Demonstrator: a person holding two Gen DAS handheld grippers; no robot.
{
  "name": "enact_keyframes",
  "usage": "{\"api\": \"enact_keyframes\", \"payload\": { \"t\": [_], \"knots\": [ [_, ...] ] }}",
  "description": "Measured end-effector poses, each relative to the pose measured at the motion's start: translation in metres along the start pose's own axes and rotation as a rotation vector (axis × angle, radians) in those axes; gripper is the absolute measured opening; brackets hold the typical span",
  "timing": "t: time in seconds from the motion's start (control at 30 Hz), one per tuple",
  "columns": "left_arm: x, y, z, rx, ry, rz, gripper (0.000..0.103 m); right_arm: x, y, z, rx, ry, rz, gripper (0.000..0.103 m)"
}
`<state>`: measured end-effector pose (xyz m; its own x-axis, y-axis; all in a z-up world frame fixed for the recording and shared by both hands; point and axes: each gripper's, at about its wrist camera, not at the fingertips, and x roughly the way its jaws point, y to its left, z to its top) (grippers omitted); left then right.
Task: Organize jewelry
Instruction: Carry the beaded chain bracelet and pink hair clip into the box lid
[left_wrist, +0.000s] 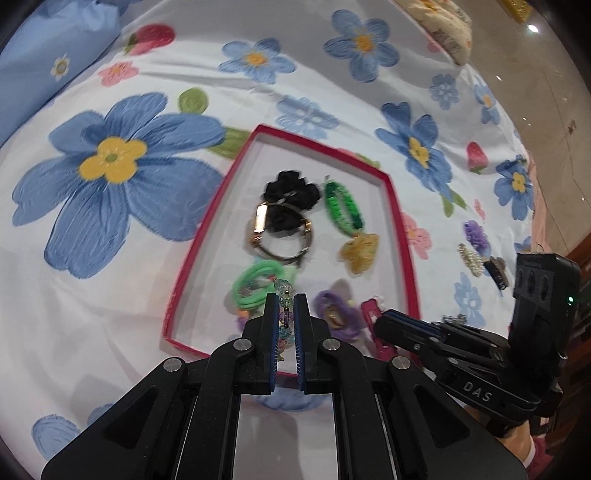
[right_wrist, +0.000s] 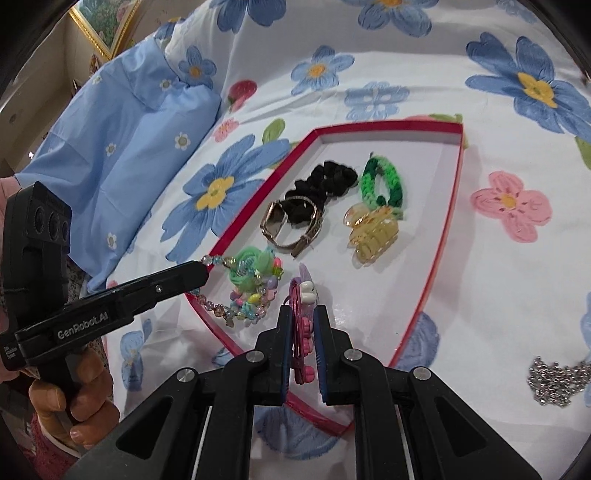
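A red-rimmed white tray (left_wrist: 391, 184) (right_wrist: 460, 147) lies on the flowered bedspread. In it lie a black scrunchie (left_wrist: 291, 188) (right_wrist: 325, 177), a gold watch (left_wrist: 280, 236) (right_wrist: 291, 225), a green braided band (left_wrist: 343, 206) (right_wrist: 384, 181), a yellow claw clip (left_wrist: 360, 251) (right_wrist: 373, 232) and a green hair tie (left_wrist: 255, 284) (right_wrist: 247, 269). My left gripper (left_wrist: 286, 299) (right_wrist: 205, 269) is shut on a beaded bracelet (left_wrist: 285, 314) (right_wrist: 236, 310) over the tray's near left corner. My right gripper (right_wrist: 303, 310) (left_wrist: 380, 321) is shut on a pink hair clip (right_wrist: 301, 328) (left_wrist: 369, 310) over the tray's near edge.
Outside the tray to the right lie a purple flower clip (left_wrist: 474, 232), a pearl clip (left_wrist: 469, 258), a dark clip (left_wrist: 498, 273) and a silver chain pile (right_wrist: 557, 376). A blue pillow (right_wrist: 122, 147) lies on the left. The bed edge and floor (left_wrist: 535, 92) are on the right.
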<state>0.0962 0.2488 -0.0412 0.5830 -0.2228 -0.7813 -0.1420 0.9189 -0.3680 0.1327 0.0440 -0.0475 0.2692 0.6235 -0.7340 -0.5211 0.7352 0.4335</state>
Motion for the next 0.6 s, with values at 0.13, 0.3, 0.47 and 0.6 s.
{"api": "enact_keyframes", "payload": {
  "t": [0.13,0.3,0.47,0.6],
  "knots": [
    [0.01,0.011,-0.003,-0.024,0.023,0.036,0.006,0.009,-0.001,-0.002,-0.004,0.023,-0.013,0.011],
    [0.019,0.017,-0.004,-0.043,0.04,0.052,0.007,0.014,-0.004,-0.002,0.005,0.031,-0.014,0.011],
    [0.027,0.018,-0.004,-0.04,0.059,0.095,0.007,0.016,-0.002,0.0,-0.002,0.037,-0.019,0.012],
    [0.03,0.019,-0.004,-0.049,0.071,0.102,0.007,0.017,-0.003,0.001,0.011,0.037,-0.012,0.012]
  ]
}}
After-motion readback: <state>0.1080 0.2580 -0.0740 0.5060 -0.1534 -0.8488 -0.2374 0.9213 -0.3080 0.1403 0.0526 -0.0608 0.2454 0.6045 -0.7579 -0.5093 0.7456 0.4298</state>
